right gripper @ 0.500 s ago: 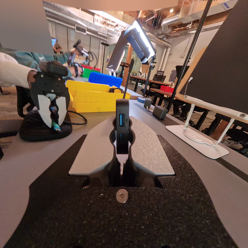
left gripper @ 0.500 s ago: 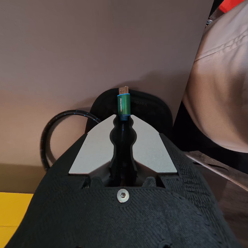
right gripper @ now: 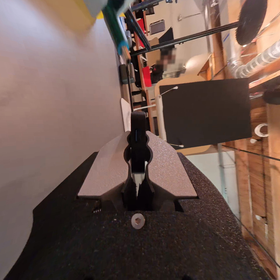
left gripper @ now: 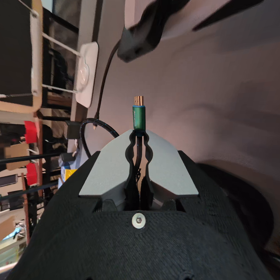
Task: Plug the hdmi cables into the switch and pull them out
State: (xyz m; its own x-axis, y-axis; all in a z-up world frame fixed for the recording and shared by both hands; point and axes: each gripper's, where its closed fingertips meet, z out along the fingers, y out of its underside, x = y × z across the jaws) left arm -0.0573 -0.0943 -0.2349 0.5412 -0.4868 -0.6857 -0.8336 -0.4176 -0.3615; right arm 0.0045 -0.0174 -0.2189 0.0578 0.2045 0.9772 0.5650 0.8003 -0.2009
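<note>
Grey table [left gripper: 212, 94] fills most of both wrist views, which are rolled sideways so the room beyond stands on end: shelving with red bins [left gripper: 31, 131], a black panel [right gripper: 204, 113] on a white stand [left gripper: 86, 72], ducting and wooden beams.

Left gripper [left gripper: 139, 134] has its jaws pinching the hdmi cable [left gripper: 138, 118] just behind the green plug body, the gold connector pointing forward and free of any socket. The braided black cord loops out to the left of the fingers [left gripper: 112, 163]. Ahead and above, blurred, the switch [left gripper: 133, 45] hangs in the other gripper's jaws, a thin dark lead trailing down from it; plug and switch are apart.

Right gripper [right gripper: 137, 136] has its jaws pressed on the switch [right gripper: 137, 136], a slim black block held edge-on with a narrow port facing the camera. At the top left of that view the green plug [right gripper: 116, 28] shows as a blurred streak near a yellow bin [right gripper: 90, 10]; what the bin holds cannot be seen.
</note>
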